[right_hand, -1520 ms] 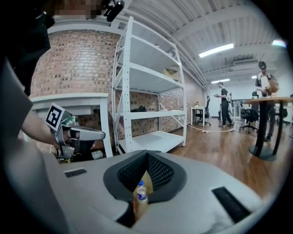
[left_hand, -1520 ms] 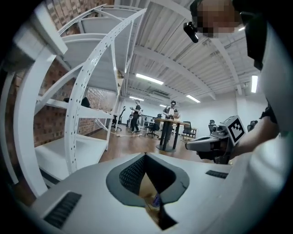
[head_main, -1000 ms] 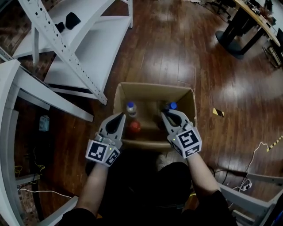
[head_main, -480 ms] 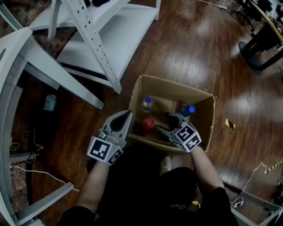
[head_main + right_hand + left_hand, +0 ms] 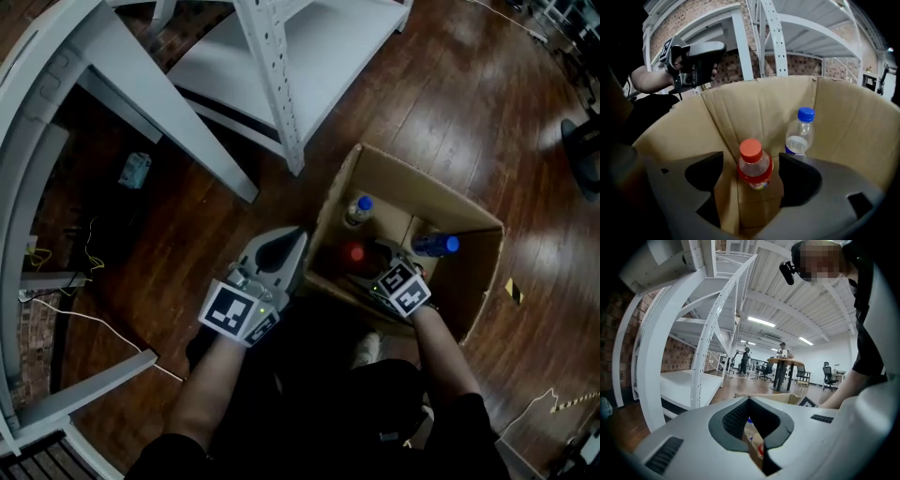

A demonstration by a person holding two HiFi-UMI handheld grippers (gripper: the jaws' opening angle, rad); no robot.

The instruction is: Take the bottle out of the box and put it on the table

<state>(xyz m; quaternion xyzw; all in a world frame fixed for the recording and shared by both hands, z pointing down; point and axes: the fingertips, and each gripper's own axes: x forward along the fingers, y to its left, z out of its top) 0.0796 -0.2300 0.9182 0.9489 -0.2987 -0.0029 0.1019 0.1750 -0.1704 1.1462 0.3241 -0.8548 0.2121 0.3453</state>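
An open cardboard box (image 5: 466, 281) stands on the wood floor, split by a cardboard divider. It holds a red-capped bottle (image 5: 353, 253), a clear blue-capped bottle (image 5: 359, 208) and a second blue-capped bottle (image 5: 436, 246) that leans. My right gripper (image 5: 375, 265) reaches down inside the box; its jaws have just been opening and stand open. In the right gripper view the red-capped bottle (image 5: 753, 166) stands between the right gripper's (image 5: 752, 161) jaws, untouched, with a blue-capped bottle (image 5: 800, 131) behind. My left gripper (image 5: 296, 240) hovers shut and empty outside the box's near-left wall.
A white metal shelving frame (image 5: 281, 84) rises at the left and back, close to the box's far-left corner. A small teal object (image 5: 134, 171) and loose cables (image 5: 84, 319) lie on the floor to the left. The person's shoe (image 5: 367, 349) is just behind the box.
My right gripper has dropped into the box, tilted downward and opened its jaws around the red-capped bottle. The left gripper has shifted slightly lower. The box now sits further right in the head view.
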